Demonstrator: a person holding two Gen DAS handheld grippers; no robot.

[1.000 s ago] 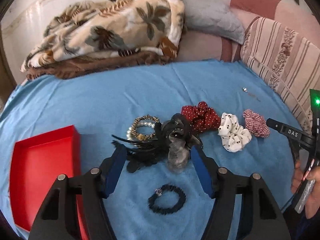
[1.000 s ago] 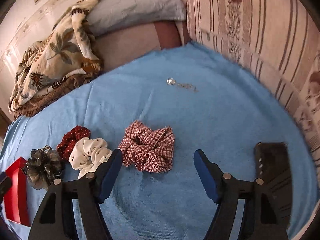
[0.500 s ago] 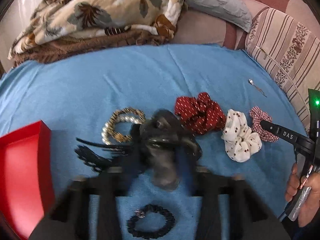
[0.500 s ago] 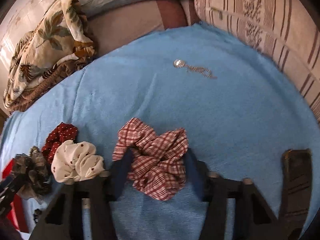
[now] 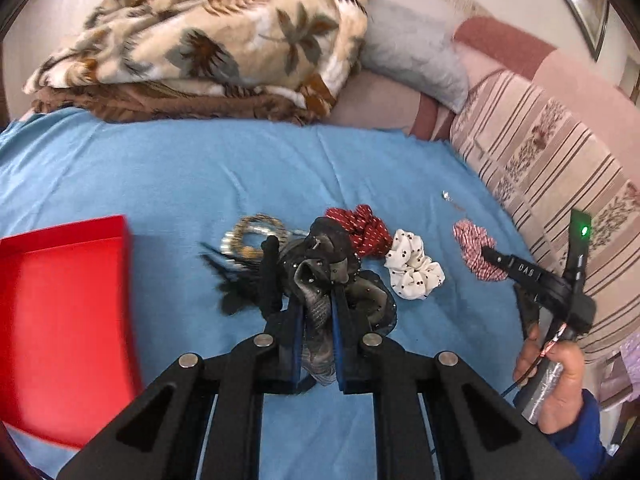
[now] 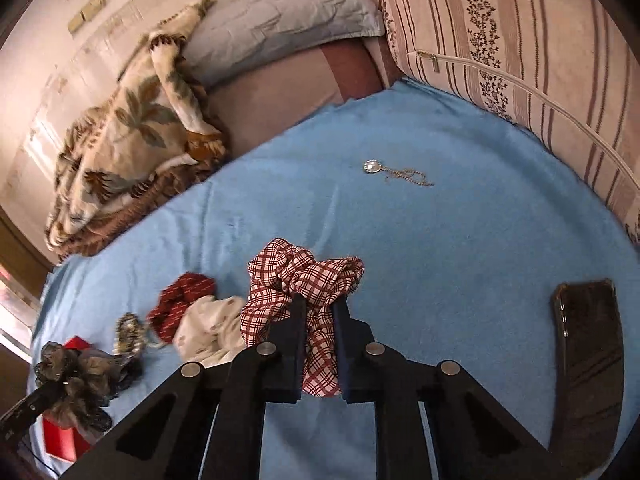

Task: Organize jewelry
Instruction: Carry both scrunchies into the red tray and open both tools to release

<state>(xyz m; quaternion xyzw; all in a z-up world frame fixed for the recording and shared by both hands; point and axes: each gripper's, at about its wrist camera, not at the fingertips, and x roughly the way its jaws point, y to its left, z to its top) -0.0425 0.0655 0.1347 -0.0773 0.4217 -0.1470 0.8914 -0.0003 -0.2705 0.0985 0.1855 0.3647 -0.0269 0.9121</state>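
My left gripper (image 5: pixel 318 296) is shut on a grey-black sheer scrunchie (image 5: pixel 320 268) and holds it above the blue cloth (image 5: pixel 200 168). My right gripper (image 6: pixel 320 304) is shut on a red-and-white plaid scrunchie (image 6: pixel 296 276) and lifts it off the cloth; it also shows in the left wrist view (image 5: pixel 474 250). A red polka-dot scrunchie (image 5: pixel 362 228), a white dotted scrunchie (image 5: pixel 414 266), pearl and gold bracelets (image 5: pixel 252 234) and a black feathery hair piece (image 5: pixel 240 280) lie on the cloth. A red tray (image 5: pixel 60 312) sits at the left. A silver pendant necklace (image 6: pixel 394 172) lies farther back.
A leaf-patterned blanket (image 5: pixel 208 40) and a grey pillow (image 5: pixel 412 60) lie at the back. Striped cushions (image 5: pixel 552 168) border the right side. A dark phone-like slab (image 6: pixel 588 360) lies on the cloth at the right.
Both grippers closed from open: the left on the grey-black scrunchie, the right on the plaid scrunchie. Both scrunchies have come up off the cloth. The black hair tie has gone out of view.
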